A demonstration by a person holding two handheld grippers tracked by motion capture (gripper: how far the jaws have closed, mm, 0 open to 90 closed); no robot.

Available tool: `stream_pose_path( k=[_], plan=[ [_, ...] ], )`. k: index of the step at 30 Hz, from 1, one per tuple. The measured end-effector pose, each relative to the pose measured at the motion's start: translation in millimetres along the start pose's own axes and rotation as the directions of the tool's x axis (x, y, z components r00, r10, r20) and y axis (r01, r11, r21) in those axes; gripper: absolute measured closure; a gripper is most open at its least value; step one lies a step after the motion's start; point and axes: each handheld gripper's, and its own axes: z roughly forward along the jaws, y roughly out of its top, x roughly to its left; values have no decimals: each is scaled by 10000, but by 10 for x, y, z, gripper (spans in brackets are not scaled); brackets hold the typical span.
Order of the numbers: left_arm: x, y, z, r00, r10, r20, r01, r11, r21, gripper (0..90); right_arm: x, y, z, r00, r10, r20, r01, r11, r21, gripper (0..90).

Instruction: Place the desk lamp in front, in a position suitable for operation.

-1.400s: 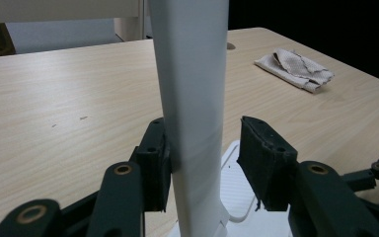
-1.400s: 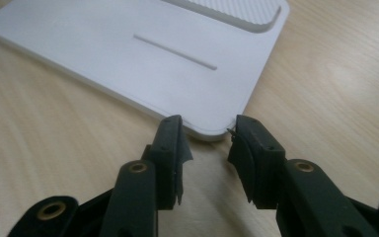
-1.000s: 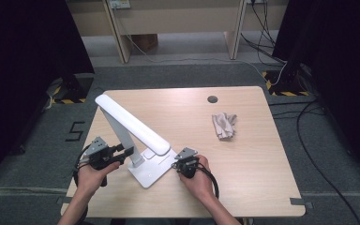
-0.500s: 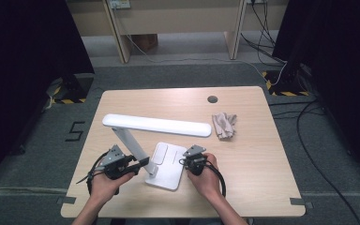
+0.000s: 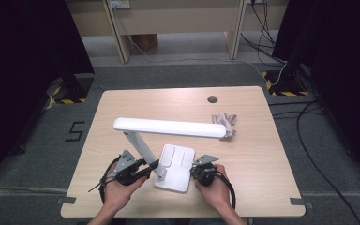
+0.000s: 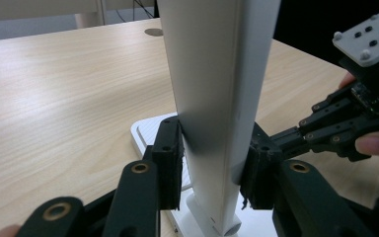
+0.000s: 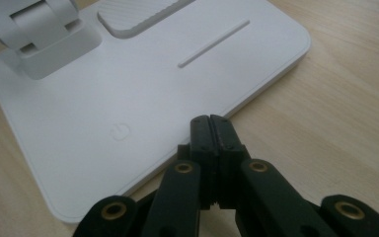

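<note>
Left gripper (image 6: 212,163) has been closing and clamps the lamp (image 5: 168,140) by its upright stem; the right gripper (image 7: 211,128), jaws just pressed together, probably hovers over the base's power button (image 7: 120,132), just left of its tips.

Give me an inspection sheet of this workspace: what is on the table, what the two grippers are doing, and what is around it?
Surface: light wooden table with a round cable hole.
Job's things: white folding desk lamp; its long head lies level above the flat base.
Clutter: crumpled beige cloth near the right edge.
Grippers: left gripper has just been closing, pads against the lamp's arm; right gripper shut with nothing between its jaws, tip at the base's edge beside the power symbol.
Cables: black cables on the floor at right.
Surroundings: grey carpet, black curtains.
</note>
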Motion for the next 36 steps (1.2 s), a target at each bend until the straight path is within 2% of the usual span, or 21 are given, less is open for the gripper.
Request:
stream_pose_path(
  k=[1,2,3,6,9,10,13,14,17,20,23,24,27,28,29,30,31,32,36],
  plan=[
    [0,0,0,10000,0,0,0,10000,0,657,0,0,0,10000,0,0,0,10000,0,896],
    [-35,7,28,9999,-150,18,150,9999,16,655,-32,-2,-2,9995,268,158,-268,9996,42,896],
    [-35,7,28,9999,-150,18,150,9999,16,653,-32,-2,-2,9995,268,158,-268,9996,42,896],
    [-60,11,53,9998,-169,58,169,9999,25,648,-116,6,30,9972,653,378,-653,9979,8,897],
    [-51,19,76,9995,-306,53,306,9995,7,650,-163,39,65,9966,644,504,-640,9979,-105,899],
    [-27,33,102,9994,-338,47,338,9994,0,651,-213,97,112,9954,619,732,-612,9981,-121,900],
    [-9,42,123,9991,-430,16,430,9991,-18,652,-255,153,151,9948,624,800,-612,9980,-165,900],
    [7,55,151,9983,-575,-35,575,9983,-50,651,-311,234,202,9943,511,931,-496,9986,-189,900],
    [24,66,178,9982,-603,-75,603,9982,-72,649,-386,329,268,9939,403,1024,-382,9990,-230,900],
    [34,78,189,9983,-574,-68,573,9983,-44,646,-435,391,273,9937,253,1087,-231,9995,-219,838],
    [39,69,170,9984,-566,-4,566,9984,-35,624,-377,361,161,9955,6,946,12,9998,-184,755],
    [42,61,156,9983,-570,84,571,9983,-89,624,-377,361,161,9955,6,946,12,9998,-184,755],
    [42,57,100,9987,-485,152,488,9987,-162,589,-215,185,-52,9993,-212,316,218,9996,-165,650],
    [41,59,87,9988,-461,148,464,9987,-223,587,-108,57,-143,9993,-291,-230,289,9995,-101,599],
    [39,62,80,9989,-454,139,458,9986,-269,587,-108,57,-143,9993,-291,-230,289,9995,-101,599],
    [35,76,66,9990,-424,126,428,9986,-306,587,-21,-41,-188,9982,-340,-500,338,9994,-45,556],
    [35,76,66,9990,-424,126,428,9986,-306,589,-21,-41,-188,9982,-340,-500,338,9994,-45,556],
    [27,99,54,9993,-381,50,382,9986,-356,589,51,-121,-196,9968,-502,-628,502,9987,-16,526],
    [30,117,46,9992,-398,19,399,9984,-397,601,113,-197,-147,9962,-607,-618,618,9980,163,483]
  ],
)
